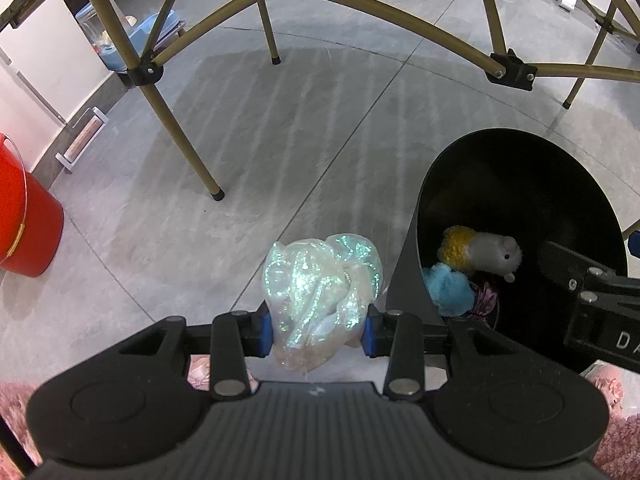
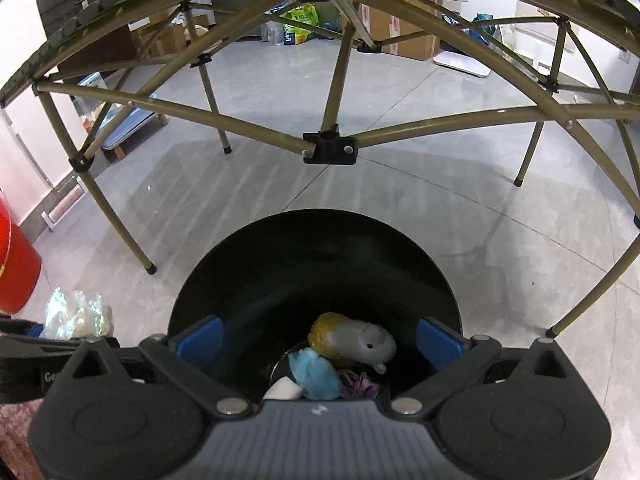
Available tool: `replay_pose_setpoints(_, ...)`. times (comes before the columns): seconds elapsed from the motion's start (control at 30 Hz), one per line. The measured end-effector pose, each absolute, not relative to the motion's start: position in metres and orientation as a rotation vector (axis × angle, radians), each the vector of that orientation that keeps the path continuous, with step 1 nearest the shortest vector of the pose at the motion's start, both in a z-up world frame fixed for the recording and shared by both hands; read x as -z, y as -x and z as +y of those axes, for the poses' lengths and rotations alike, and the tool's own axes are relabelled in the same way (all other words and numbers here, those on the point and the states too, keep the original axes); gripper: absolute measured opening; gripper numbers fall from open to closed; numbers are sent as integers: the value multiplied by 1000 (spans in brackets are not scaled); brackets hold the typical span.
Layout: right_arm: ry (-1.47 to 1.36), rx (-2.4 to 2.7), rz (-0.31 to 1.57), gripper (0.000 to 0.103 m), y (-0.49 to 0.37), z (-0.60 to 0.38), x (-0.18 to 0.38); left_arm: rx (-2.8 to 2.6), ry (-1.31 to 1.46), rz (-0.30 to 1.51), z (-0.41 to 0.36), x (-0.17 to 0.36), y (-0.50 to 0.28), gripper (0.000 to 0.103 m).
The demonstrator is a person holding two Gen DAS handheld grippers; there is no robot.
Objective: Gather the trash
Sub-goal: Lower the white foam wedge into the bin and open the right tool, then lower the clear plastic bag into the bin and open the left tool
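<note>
My left gripper (image 1: 318, 334) is shut on a crumpled iridescent plastic wrapper (image 1: 320, 280), held above the grey floor just left of the black bin (image 1: 600, 208). The same wrapper (image 2: 76, 314) shows at the left edge of the right wrist view. My right gripper (image 2: 318, 340) stands open over the black bin (image 2: 316, 248), nothing between its blue pads (image 2: 200, 338). Down inside the bin lie a grey and yellow plush toy (image 2: 352, 340), a blue fluffy piece (image 2: 316, 374), a purple scrap (image 2: 360, 384) and a white bit (image 2: 284, 390). The plush toy (image 1: 484, 250) also shows in the left wrist view.
A folding table frame with olive metal legs (image 1: 182, 136) stands over the floor ahead. A red bucket (image 1: 24, 216) sits at the left. Pink shaggy rug (image 1: 616, 440) lies at the bottom edges. Cardboard boxes (image 2: 404, 28) and bags stand far back.
</note>
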State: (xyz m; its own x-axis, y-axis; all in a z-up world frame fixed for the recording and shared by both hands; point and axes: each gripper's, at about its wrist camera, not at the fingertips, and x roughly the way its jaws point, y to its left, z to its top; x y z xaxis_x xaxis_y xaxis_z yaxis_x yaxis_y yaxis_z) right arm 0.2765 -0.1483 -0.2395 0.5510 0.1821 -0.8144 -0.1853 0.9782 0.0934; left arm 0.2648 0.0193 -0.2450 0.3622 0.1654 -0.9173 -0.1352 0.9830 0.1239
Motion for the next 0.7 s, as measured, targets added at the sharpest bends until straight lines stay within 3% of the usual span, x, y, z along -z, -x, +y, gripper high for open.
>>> replay_pose_setpoints(0.7,-23,-143,934,103,-265,-183,223,-153,-30,1087,-3,213,-265,40)
